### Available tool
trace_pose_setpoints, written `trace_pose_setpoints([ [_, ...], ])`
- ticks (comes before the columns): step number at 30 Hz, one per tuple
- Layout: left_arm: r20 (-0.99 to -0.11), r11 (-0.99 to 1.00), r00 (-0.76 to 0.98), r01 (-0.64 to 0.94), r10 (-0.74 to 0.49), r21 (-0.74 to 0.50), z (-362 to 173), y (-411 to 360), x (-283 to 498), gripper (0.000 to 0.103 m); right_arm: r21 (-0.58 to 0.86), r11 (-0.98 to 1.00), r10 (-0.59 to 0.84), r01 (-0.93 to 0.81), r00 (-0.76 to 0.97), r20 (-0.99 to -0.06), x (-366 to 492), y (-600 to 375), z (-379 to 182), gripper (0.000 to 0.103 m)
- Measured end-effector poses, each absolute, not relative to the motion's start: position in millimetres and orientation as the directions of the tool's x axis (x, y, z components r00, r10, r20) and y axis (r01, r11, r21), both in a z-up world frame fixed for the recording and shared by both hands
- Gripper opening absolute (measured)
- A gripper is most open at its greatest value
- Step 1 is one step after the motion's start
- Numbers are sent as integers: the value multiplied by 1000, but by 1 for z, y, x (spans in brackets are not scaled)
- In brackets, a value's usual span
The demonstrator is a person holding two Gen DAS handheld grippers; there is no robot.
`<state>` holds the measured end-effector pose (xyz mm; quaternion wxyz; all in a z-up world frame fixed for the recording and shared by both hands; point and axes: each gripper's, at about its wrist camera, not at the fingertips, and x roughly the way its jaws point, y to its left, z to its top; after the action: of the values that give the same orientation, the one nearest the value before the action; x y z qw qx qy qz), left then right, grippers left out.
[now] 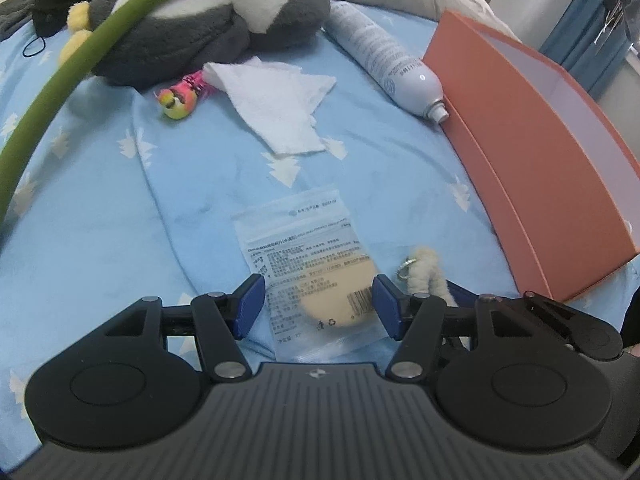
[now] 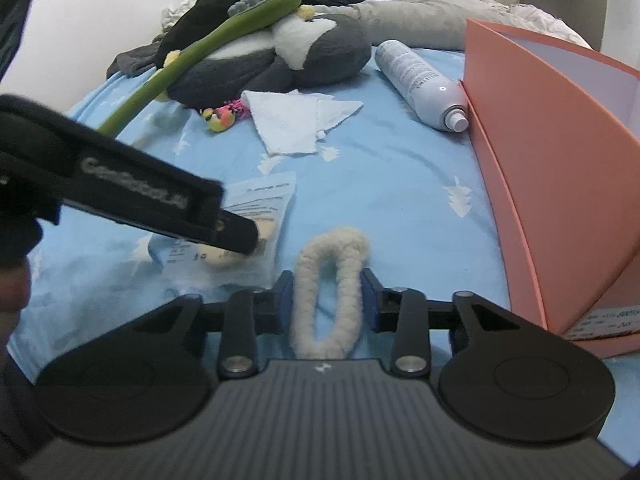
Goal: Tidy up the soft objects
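My left gripper [image 1: 319, 304] is open, its blue pads on either side of a clear packet holding a beige makeup puff [image 1: 308, 268] that lies on the blue bedsheet; the packet also shows in the right wrist view [image 2: 256, 216]. My right gripper [image 2: 328, 300] is open around a fluffy white loop keychain [image 2: 330, 280], its pads close to or touching the loop's sides. The keychain shows in the left wrist view [image 1: 424, 268]. A grey and white plush penguin [image 1: 208, 28] lies at the back, with a green plush stem [image 2: 192, 56] across it.
An open orange box [image 1: 532, 160] stands on the right. A white spray bottle [image 1: 392, 60] lies beside it. A white cloth [image 1: 276, 104] and a small pink and yellow bird toy [image 1: 180, 100] lie mid-bed. Dark clothes and a grey pillow lie behind.
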<state>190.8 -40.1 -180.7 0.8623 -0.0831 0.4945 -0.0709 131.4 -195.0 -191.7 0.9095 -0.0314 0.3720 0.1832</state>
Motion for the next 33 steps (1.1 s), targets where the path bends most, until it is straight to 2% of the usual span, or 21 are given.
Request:
trace_pose_setpoints([
  [2,-842,977,499,48,-203,-207,-182,-44,192,65,76,927,317,-368,655,-686,131,-194,-192,29],
  [7,-847,979,490,72,-203,-193,-186,-52,194,65,72,922,324,-381,655,-682,129,-193,-193,26],
  [15,-848,982,494,106,-191,-159,-189,-58,191,40,78,922,327,-380,655,-681,128,-196,-192,22],
  [21,-826,976,520,102,-218,-193,-177,-50,184,26,101,925,332,-367,646,-687,128,-198,-187,20],
  [33,-776,966,578,105,-253,-237,-149,-37,163,21,96,936,310,-339,662,-683,119,-198,-160,19],
])
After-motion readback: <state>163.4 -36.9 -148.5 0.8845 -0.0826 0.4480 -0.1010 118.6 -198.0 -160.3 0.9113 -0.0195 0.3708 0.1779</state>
